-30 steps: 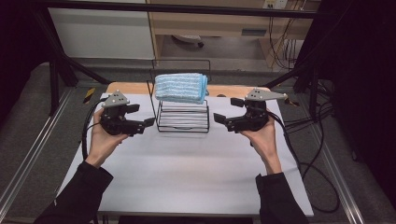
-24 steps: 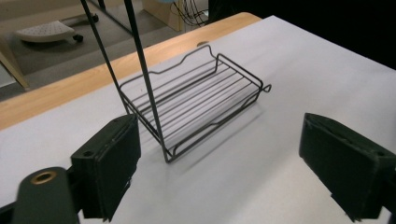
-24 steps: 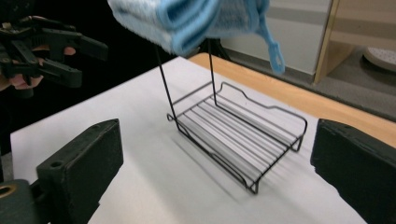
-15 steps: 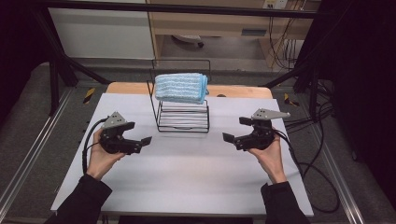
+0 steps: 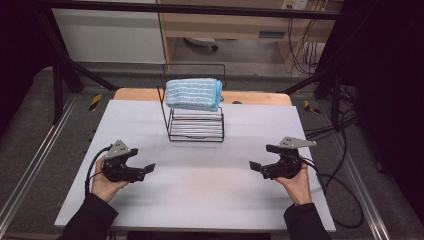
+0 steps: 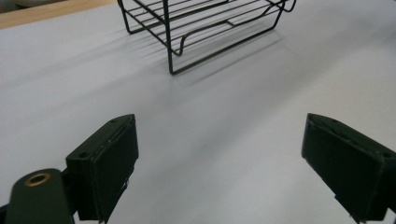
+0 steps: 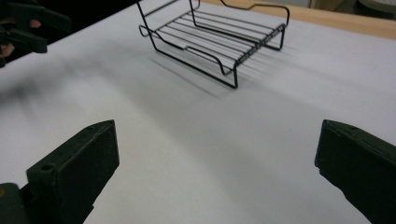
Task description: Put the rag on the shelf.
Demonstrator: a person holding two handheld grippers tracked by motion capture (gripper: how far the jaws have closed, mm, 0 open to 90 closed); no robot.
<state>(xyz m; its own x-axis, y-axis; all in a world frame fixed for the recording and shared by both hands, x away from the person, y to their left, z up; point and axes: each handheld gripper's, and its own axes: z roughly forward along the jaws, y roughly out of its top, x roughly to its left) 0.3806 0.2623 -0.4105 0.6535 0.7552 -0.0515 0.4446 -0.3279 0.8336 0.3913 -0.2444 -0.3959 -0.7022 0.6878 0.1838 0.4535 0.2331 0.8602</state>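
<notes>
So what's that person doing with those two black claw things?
A person sits at a white table holding a gripper in each hand. The left gripper and the right gripper are both open and hold nothing, low over the table on either side. Farther back stands a black wire rack with a folded blue towel on top. Neither gripper is touching the rack or towel right now; both are well short of it, pointing inward toward the middle.

Left gripper [image 6: 219, 163] jaws spread wide over bare white table [image 6: 224, 121] — black wire rack [image 6: 205, 28] ahead
</notes>
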